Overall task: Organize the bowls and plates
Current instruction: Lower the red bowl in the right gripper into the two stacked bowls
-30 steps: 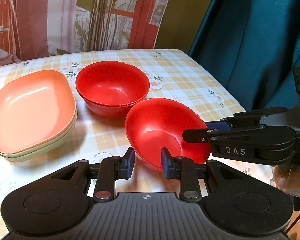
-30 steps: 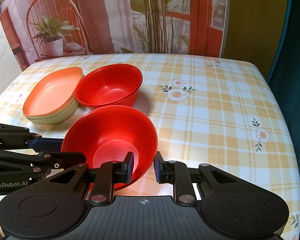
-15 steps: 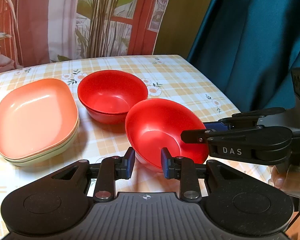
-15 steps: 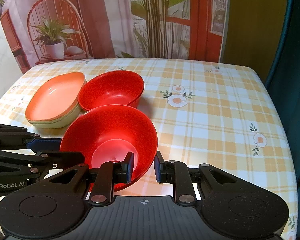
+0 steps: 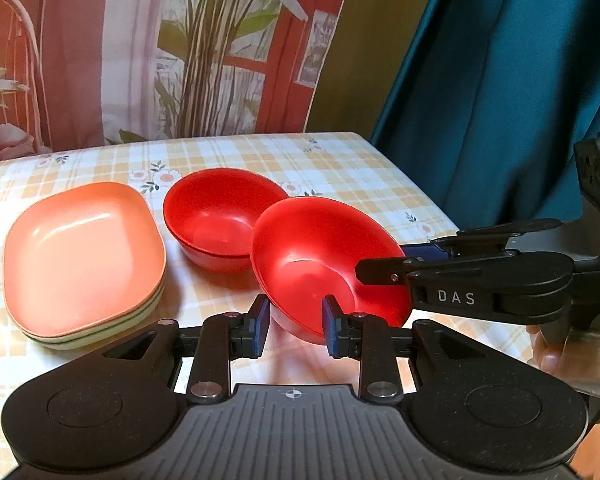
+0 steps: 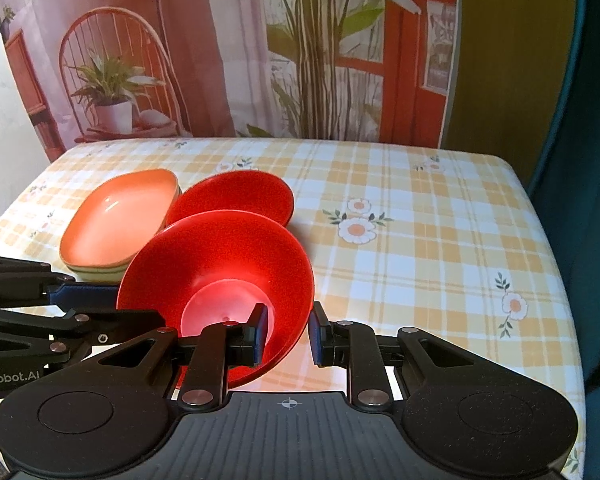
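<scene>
A red bowl (image 5: 324, 256) (image 6: 220, 268) is held tilted above the table by both grippers. My left gripper (image 5: 292, 322) is shut on its near rim. My right gripper (image 6: 286, 334) is shut on the rim at the bowl's other side, and its fingers (image 5: 384, 270) show in the left wrist view. A second red bowl (image 5: 216, 216) (image 6: 244, 196) stands on the table just behind the held one. To its left lies a stack of orange plates (image 5: 80, 256) (image 6: 116, 216) on a pale plate.
The table (image 6: 420, 240) has a yellow checked cloth with daisies. Its right edge meets a teal curtain (image 5: 500, 80). A printed backdrop with plants and a chair (image 6: 112, 80) hangs behind the far edge.
Both grippers have lifted the held red bowl off the table and moved it back toward the second red bowl. The plates and second bowl have not moved.
</scene>
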Demonstrator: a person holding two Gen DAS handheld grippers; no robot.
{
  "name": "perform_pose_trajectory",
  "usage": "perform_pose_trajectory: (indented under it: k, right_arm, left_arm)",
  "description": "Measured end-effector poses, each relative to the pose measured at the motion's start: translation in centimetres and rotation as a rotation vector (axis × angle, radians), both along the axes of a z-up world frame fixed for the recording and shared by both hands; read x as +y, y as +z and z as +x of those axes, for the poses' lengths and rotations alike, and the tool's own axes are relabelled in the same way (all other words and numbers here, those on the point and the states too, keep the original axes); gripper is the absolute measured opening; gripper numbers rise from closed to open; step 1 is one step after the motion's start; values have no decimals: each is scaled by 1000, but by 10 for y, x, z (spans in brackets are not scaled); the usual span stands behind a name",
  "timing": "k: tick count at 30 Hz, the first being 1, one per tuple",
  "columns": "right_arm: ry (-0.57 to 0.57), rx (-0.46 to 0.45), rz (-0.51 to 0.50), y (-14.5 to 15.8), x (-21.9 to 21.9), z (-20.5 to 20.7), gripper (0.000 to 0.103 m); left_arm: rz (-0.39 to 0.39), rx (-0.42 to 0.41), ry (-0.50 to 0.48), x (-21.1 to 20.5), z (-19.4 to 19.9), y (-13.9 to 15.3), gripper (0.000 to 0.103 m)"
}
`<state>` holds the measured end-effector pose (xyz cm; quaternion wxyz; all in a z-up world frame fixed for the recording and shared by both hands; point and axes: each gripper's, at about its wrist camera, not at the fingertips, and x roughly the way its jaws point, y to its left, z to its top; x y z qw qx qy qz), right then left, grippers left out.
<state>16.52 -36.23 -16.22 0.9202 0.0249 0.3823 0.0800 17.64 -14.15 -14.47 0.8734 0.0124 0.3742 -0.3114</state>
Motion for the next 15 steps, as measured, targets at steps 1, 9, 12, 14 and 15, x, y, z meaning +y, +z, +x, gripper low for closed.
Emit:
perform_pose_trajectory:
  k: [1, 9, 12, 14, 15]
  right_arm:
    - [1, -3, 1, 1, 0, 1, 21]
    - [8, -32, 16, 16, 4, 14, 21]
    - [15, -42, 17, 21, 7, 22, 21]
    - [20, -49, 14, 24, 10, 29, 21]
    - [21, -51, 13, 25, 11, 32, 21]
  left_arm:
    - [-2, -2, 1, 0, 0, 1, 30]
    - [-20, -16, 20, 5, 10, 11, 30]
    - [-31, -25, 29, 8, 17, 16, 30]
    - [-38, -25, 38, 9, 24, 19, 30]
    - [-38, -26, 40, 10, 27, 20, 30]
